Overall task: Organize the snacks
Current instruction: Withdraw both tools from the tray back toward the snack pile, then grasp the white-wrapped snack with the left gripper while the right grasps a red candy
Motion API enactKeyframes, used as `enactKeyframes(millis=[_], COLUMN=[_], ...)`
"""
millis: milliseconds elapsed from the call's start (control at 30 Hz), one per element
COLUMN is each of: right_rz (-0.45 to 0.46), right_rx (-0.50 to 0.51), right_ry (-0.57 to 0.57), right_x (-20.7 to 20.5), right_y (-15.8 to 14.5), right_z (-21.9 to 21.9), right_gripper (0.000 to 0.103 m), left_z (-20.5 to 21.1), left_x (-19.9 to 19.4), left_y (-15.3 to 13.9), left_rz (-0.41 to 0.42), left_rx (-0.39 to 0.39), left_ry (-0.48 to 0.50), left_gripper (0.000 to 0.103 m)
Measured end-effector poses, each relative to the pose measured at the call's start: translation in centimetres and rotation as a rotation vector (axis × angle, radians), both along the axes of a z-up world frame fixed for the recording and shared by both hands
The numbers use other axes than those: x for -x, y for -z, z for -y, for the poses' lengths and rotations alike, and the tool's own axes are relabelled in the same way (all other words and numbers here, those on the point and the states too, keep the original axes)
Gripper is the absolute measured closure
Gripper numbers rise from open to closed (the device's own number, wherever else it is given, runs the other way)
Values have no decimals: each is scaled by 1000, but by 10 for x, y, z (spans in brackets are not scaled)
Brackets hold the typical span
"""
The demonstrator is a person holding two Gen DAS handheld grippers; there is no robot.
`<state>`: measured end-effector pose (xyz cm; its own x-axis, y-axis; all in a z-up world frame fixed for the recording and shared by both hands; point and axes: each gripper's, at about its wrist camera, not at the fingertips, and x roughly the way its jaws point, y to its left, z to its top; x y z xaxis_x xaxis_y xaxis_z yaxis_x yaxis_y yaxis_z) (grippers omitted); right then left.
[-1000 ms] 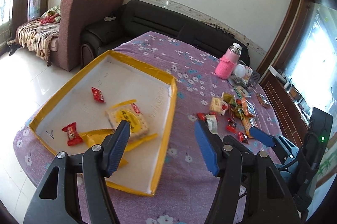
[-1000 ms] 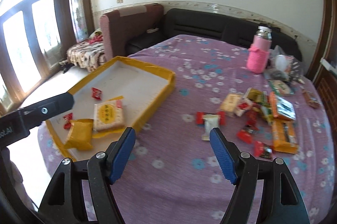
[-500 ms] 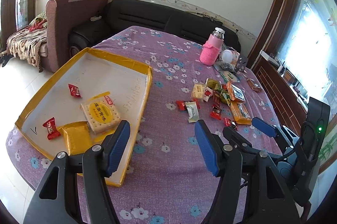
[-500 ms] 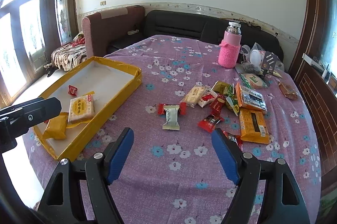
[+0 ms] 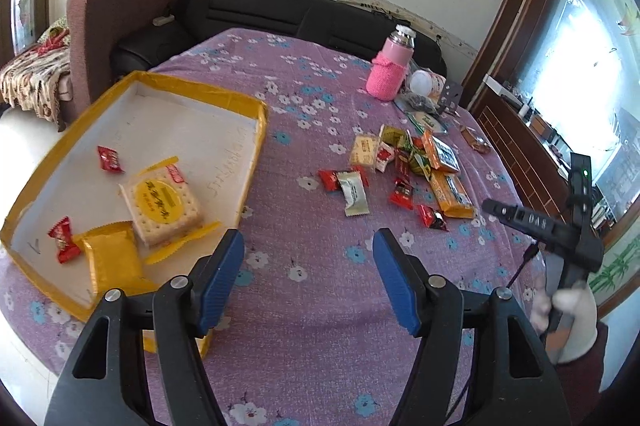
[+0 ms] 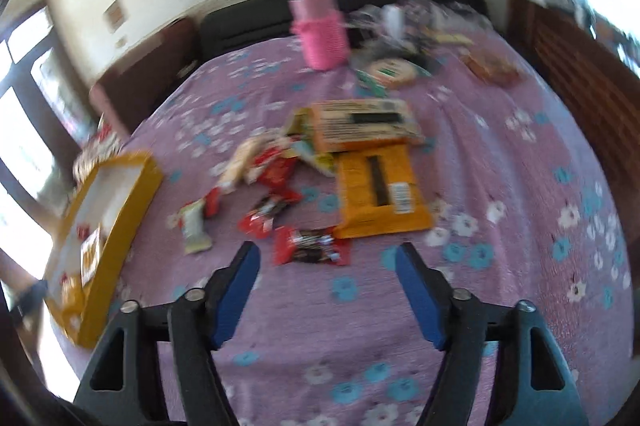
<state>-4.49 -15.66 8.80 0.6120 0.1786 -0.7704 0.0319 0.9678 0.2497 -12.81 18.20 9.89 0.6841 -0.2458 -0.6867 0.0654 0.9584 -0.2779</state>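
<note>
Since the earlier frame the right gripper point(image 6: 326, 268) has swung from the tray point(image 6: 120, 222) over to the loose snacks, its fingers point(image 6: 240, 282) having just been closing, still apart with nothing between them. A red candy point(image 6: 310, 246) lies just ahead of them, an orange packet point(image 6: 378, 198) beyond, a pink bottle point(image 6: 322, 34) far back on the desk point(image 6: 520, 186). The left gripper point(image 5: 306, 254) hangs half open and empty; the tray's crackers point(image 5: 162, 204) sit left of its fingers point(image 5: 222, 274), snacks well ahead.
</note>
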Motion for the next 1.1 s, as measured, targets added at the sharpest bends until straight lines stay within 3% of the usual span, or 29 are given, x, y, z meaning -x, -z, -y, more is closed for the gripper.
enactKeyframes(millis=[167,333,467,633,933,1100], right_rz=[-50,-66,-28,-42,-9,-20], right_rx=[-124,-119,-75,-104,127,76], right_ry=[-7,-63,-167,-251,-336,-355], right_x=[-21,-46,-59,-62,-43,-40], right_y=[21,40,49,59,64,62], right_z=[11,-17,-38,-43,-69,-63], right_gripper=[41,41,39,39,44,44], left_z=[12,12,12,23,62,79], left_x=[-11,-17,-25,-40,-75,-112], left_y=[15,21,26,35,49,63], left_rz=[-43,-62,-80,-103,-123,-152], left_rx=[8,9,30,28,22,28], left_ry=[47,63,76,92,156,137], left_gripper=[37,37,37,37,41,41])
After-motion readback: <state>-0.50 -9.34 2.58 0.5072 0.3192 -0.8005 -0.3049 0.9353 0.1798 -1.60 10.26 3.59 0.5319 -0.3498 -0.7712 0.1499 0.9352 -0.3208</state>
